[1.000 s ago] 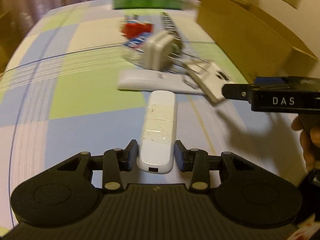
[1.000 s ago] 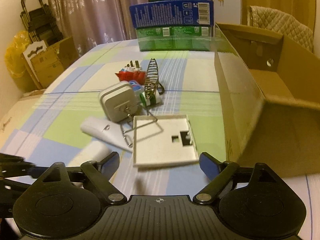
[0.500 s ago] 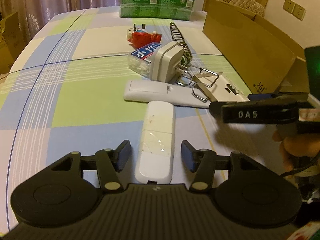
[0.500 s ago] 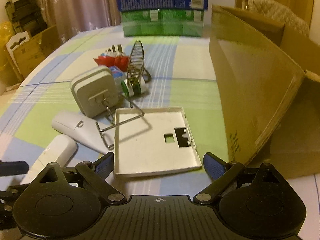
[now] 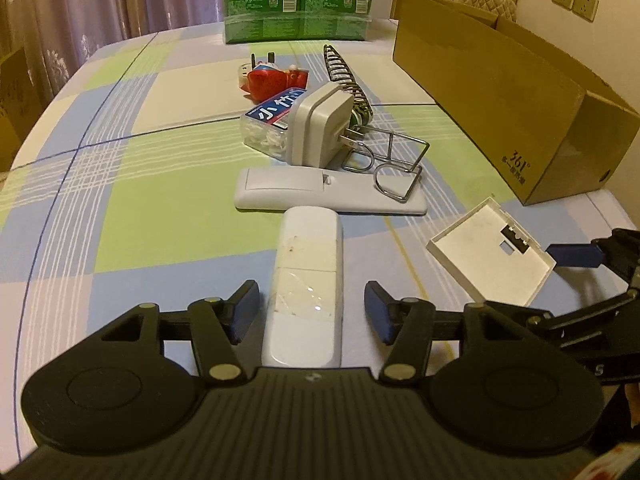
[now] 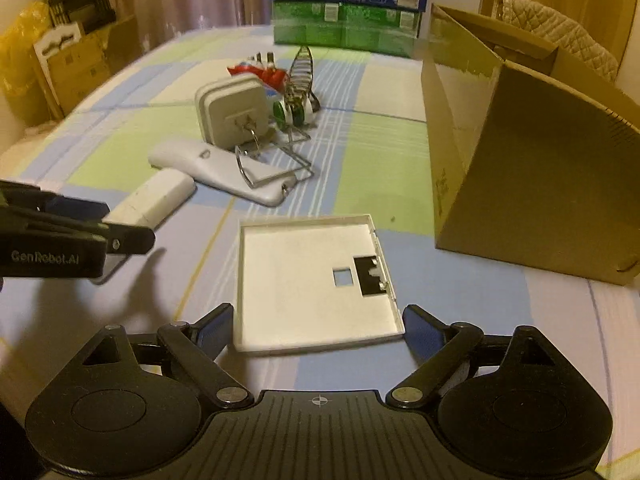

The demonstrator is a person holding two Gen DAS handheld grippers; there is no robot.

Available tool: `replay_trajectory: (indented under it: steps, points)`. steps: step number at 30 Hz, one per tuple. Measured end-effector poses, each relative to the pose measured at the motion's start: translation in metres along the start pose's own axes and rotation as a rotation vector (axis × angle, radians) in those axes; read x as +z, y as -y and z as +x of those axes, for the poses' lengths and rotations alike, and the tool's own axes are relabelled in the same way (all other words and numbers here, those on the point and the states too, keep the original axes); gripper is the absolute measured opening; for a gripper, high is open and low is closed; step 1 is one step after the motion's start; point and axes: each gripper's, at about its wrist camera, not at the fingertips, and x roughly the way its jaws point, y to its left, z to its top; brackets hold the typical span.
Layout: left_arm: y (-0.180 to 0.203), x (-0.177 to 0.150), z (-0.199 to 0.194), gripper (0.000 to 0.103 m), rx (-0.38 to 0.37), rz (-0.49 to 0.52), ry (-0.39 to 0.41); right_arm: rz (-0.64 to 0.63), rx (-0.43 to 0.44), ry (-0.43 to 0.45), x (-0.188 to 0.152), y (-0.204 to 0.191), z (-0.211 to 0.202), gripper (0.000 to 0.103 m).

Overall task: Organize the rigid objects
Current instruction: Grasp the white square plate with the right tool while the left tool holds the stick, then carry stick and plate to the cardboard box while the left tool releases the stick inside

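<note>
My left gripper (image 5: 311, 310) is open, its jaws a little apart from either side of a white oblong remote (image 5: 308, 276) that lies on the checked cloth. My right gripper (image 6: 316, 330) is open around the near edge of a flat white square cover plate (image 6: 312, 280), which also shows in the left wrist view (image 5: 490, 252); the plate lies flat on the cloth. An open cardboard box (image 6: 520, 152) stands at the right, also in the left wrist view (image 5: 500, 92).
Beyond lie a longer white remote (image 5: 328, 194), a grey plug adapter (image 5: 320, 128), a wire rack (image 5: 394, 160), a clear floss box (image 5: 272, 120), a red toy (image 5: 272, 78) and a coiled metal holder (image 6: 300, 68). Green and blue cartons (image 5: 296, 4) stand at the back.
My left gripper has opened and let go of the white remote. My right gripper has moved in around the square plate, which has slid away from the wire rack.
</note>
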Motion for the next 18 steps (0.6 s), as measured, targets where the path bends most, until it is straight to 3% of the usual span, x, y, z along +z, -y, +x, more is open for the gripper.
replay_trajectory:
  steps: [8,12,18]
  points:
    - [0.001,0.000,0.007,0.052,0.029,0.023,-0.002,-0.011,0.005,0.045,0.010,0.002,0.013,0.089]
    - [0.005,0.001,0.006,0.036,0.028,0.036,-0.003,-0.015,0.008,0.051,0.010,0.002,0.014,0.087]
    - [0.008,0.001,0.004,0.035,0.038,0.028,-0.012,-0.004,-0.005,0.055,0.006,0.002,0.008,0.085]
